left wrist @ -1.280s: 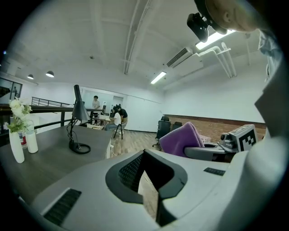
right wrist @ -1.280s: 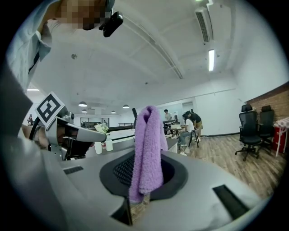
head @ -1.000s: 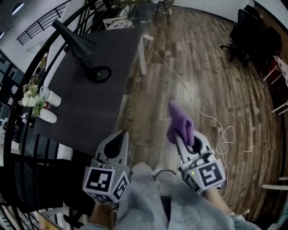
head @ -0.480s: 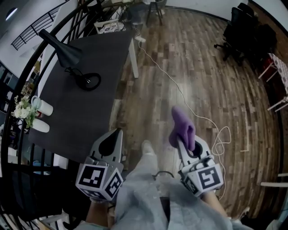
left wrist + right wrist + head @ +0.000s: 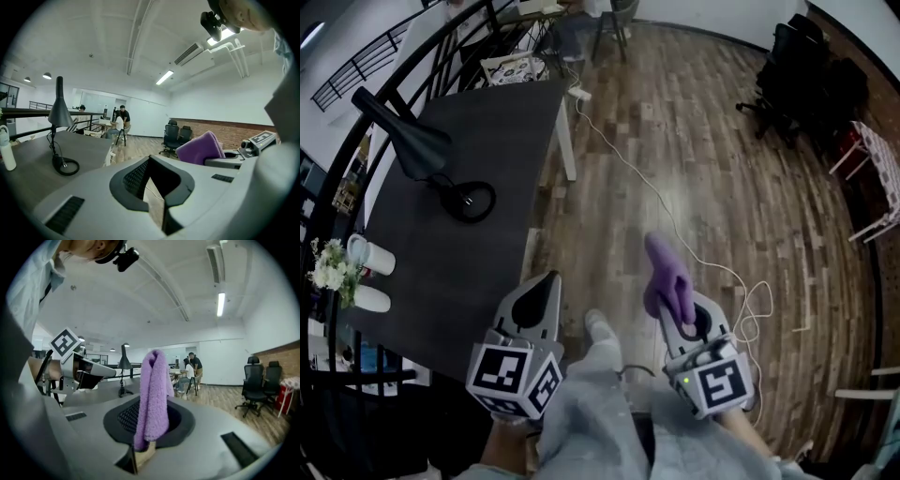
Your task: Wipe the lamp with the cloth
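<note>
The black desk lamp (image 5: 403, 145) stands on the dark table (image 5: 497, 141) at the far left, its round base (image 5: 469, 202) beside the shade. Both grippers hang over the wooden floor, well short of the lamp. My right gripper (image 5: 673, 307) is shut on a purple cloth (image 5: 666, 274) that sticks up past its tips. My left gripper (image 5: 546, 281) is shut and holds nothing. In the left gripper view the lamp (image 5: 59, 110) stands ahead at the left and the cloth (image 5: 200, 147) at the right. The right gripper view shows the cloth (image 5: 153, 394) upright and the lamp (image 5: 124, 363) behind it.
Two white bottles (image 5: 369, 255) and a small bunch of flowers (image 5: 328, 274) sit at the table's left edge. A white cable (image 5: 675, 225) snakes over the floor. Black office chairs (image 5: 797, 75) stand at the far right. A black railing (image 5: 356, 66) runs behind the table. People (image 5: 121, 123) sit far off.
The table and lamp have slid left and down in the head view, while the floor has taken more of the frame. Both grippers keep their pose; the cloth stays held.
</note>
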### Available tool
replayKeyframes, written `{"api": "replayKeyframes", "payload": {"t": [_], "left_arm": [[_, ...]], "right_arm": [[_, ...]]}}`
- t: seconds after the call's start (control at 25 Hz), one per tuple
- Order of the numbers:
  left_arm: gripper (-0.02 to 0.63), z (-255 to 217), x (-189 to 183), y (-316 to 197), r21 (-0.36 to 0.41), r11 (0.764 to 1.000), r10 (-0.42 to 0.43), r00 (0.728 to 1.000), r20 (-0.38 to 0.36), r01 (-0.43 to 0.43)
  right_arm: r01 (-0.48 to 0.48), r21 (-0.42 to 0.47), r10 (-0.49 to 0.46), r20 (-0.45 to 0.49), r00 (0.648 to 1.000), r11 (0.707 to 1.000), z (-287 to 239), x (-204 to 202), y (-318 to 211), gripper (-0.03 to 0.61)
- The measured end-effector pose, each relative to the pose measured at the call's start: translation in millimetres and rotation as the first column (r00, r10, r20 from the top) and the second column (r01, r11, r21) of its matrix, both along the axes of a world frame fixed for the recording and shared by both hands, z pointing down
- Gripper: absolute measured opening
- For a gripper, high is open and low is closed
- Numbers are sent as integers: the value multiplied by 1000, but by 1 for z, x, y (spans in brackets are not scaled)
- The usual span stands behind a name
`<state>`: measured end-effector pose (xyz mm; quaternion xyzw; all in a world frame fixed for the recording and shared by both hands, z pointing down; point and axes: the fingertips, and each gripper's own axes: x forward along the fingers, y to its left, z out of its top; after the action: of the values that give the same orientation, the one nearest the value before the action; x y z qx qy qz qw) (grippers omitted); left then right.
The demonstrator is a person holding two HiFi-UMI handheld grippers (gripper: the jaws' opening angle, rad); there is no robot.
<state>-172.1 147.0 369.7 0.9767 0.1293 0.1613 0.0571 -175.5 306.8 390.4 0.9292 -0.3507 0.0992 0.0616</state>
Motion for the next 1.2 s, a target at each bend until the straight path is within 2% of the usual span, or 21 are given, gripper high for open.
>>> {"api": "replayKeyframes", "payload": {"t": [0.12, 0.32, 0.72, 0.92, 1.2], "left_arm": [[11, 2, 29, -12, 2, 1000, -6, 1000, 9, 6], [11, 0, 76, -36, -8, 999, -39, 999, 27, 40], [11, 0, 160, -83, -25, 995, -100, 994, 33, 101], [11, 2, 174, -114, -12, 984, -175, 983, 53, 176], [11, 1, 171, -154, 10, 944, -331, 942, 53, 331]], "right_arm": [[32, -49, -33, -34, 999, 998, -5, 28, -21, 51], [81, -33, -81, 5, 997, 996, -8, 79, -52, 51], [156, -10, -156, -9, 988, 988, -16, 173, -104, 51], [180, 28, -180, 11, 984, 983, -11, 207, -125, 51], [309, 87, -312, 24, 950, 947, -10, 238, -176, 51]]}}
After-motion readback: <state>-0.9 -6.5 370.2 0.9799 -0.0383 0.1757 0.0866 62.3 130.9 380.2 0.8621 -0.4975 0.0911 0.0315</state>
